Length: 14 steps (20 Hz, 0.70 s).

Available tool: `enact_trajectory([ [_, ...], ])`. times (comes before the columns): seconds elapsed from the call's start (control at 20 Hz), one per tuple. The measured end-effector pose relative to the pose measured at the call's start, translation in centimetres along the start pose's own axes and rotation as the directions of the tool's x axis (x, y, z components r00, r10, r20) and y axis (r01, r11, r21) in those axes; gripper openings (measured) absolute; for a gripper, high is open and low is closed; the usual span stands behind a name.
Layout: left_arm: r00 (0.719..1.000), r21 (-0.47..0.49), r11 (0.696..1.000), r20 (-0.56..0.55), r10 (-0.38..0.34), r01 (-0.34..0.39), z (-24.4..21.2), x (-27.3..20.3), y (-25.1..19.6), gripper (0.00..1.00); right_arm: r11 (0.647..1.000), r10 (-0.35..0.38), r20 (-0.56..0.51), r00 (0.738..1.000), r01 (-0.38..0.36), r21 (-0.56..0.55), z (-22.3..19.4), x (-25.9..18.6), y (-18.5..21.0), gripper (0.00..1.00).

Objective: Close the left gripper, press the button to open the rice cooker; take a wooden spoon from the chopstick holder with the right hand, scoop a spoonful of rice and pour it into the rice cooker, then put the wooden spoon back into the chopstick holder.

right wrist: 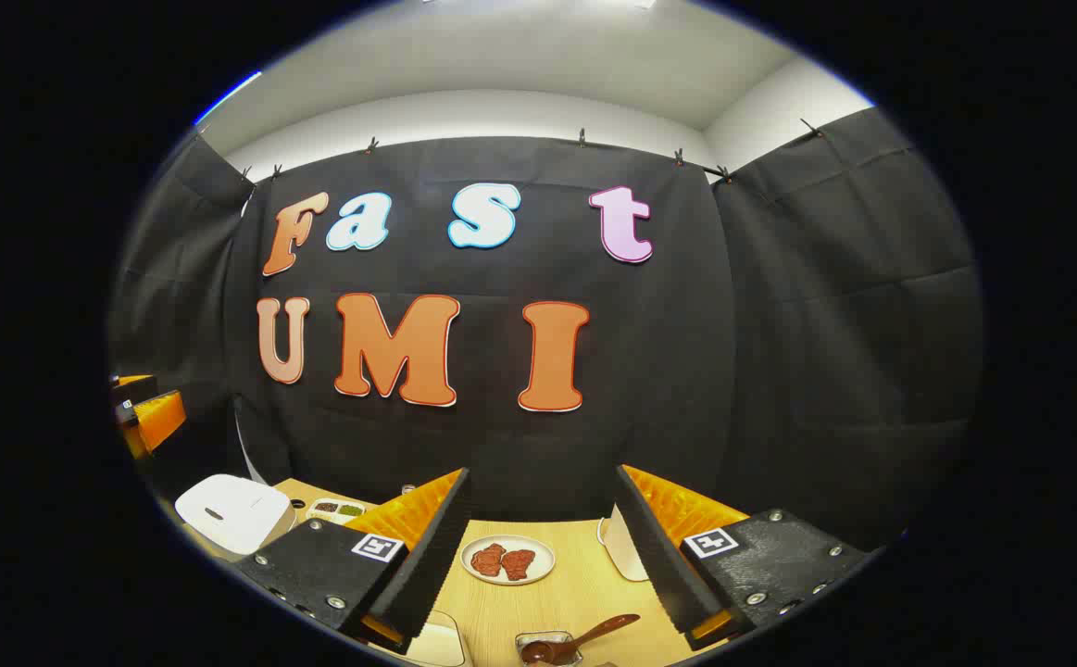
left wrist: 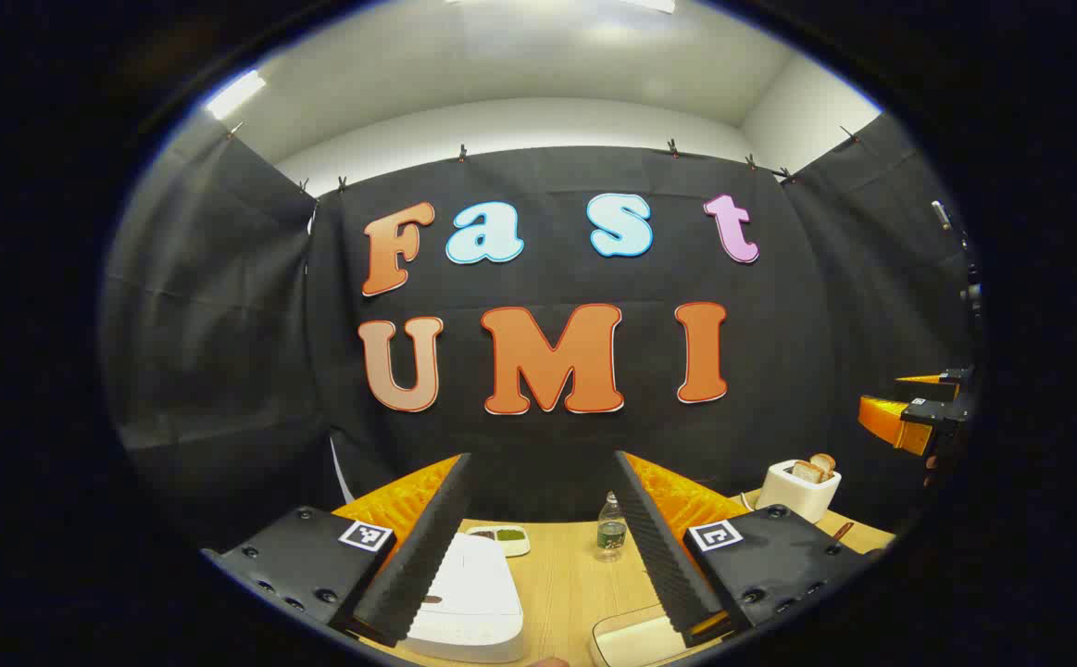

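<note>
The white rice cooker point(left wrist: 464, 593) sits with its lid down on the wooden table point(left wrist: 566, 574), just below my left gripper point(left wrist: 543, 459), which is open and holds nothing. In the right gripper view the rice cooker point(right wrist: 232, 509) lies far left. My right gripper point(right wrist: 543, 472) is open and holds nothing above the table point(right wrist: 584, 584). Below it a brown wooden spoon point(right wrist: 594, 635) rests slanted in a small metal holder point(right wrist: 547, 648). A pale container point(left wrist: 635, 639) shows at the bottom edge, contents hidden.
A water bottle point(left wrist: 610, 528) and a small tray of seasonings point(left wrist: 498, 537) stand toward the back. At the right is a white toaster point(left wrist: 802, 486) with bread in it. A plate with red meat pieces point(right wrist: 507, 560) lies mid-table. Black cloth walls close the booth.
</note>
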<state>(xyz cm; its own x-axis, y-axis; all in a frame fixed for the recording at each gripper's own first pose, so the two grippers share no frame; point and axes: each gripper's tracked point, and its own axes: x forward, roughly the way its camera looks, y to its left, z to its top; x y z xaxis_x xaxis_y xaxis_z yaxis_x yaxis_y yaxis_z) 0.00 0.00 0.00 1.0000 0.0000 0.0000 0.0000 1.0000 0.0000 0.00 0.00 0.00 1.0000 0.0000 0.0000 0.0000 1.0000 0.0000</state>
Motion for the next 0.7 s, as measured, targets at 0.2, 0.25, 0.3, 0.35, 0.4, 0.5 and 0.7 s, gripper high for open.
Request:
enact_trajectory([
  [0.2, 0.999, -0.033, 0.999, 0.014, -0.030, 0.031, 0.8, 0.1, -1.2, 1.00, 1.000, -0.001, -0.006, 1.000, 0.001, -0.001, -0.3, 0.1, -0.2, 0.95],
  [0.25, 1.000, -0.028, 0.999, 0.012, -0.026, 0.026, 0.5, 0.1, -0.9, 1.00, 1.000, -0.001, -0.014, 1.000, 0.001, 0.004, -0.6, 0.1, -0.2, 0.95],
  [0.3, 1.000, -0.023, 0.999, 0.008, -0.027, 0.027, 0.5, 0.2, -1.0, 0.99, 1.000, -0.001, -0.020, 1.000, 0.001, 0.009, -0.8, 0.1, -0.4, 0.95],
  [0.35, 1.000, -0.021, 0.999, 0.007, -0.027, 0.027, 0.5, 0.2, -1.2, 0.99, 1.000, 0.000, -0.024, 1.000, 0.000, 0.012, -0.9, 0.2, -0.5, 0.95],
  [0.4, 1.000, -0.021, 0.999, 0.006, -0.027, 0.027, 0.6, 0.4, -1.3, 1.00, 1.000, 0.000, -0.029, 1.000, 0.000, 0.011, -1.2, 0.2, -0.9, 0.95],
  [0.5, 1.000, -0.019, 1.000, 0.003, -0.021, 0.021, 0.6, 0.6, -1.1, 0.99, 1.000, -0.005, -0.030, 1.000, 0.005, 0.002, -1.3, -0.2, -1.6, 0.95],
  [0.7, 1.000, -0.014, 1.000, -0.005, -0.004, 0.004, 0.3, 0.9, -0.7, 0.99, 1.000, 0.000, -0.019, 1.000, 0.000, 0.010, -1.1, -0.1, -1.7, 0.95],
])
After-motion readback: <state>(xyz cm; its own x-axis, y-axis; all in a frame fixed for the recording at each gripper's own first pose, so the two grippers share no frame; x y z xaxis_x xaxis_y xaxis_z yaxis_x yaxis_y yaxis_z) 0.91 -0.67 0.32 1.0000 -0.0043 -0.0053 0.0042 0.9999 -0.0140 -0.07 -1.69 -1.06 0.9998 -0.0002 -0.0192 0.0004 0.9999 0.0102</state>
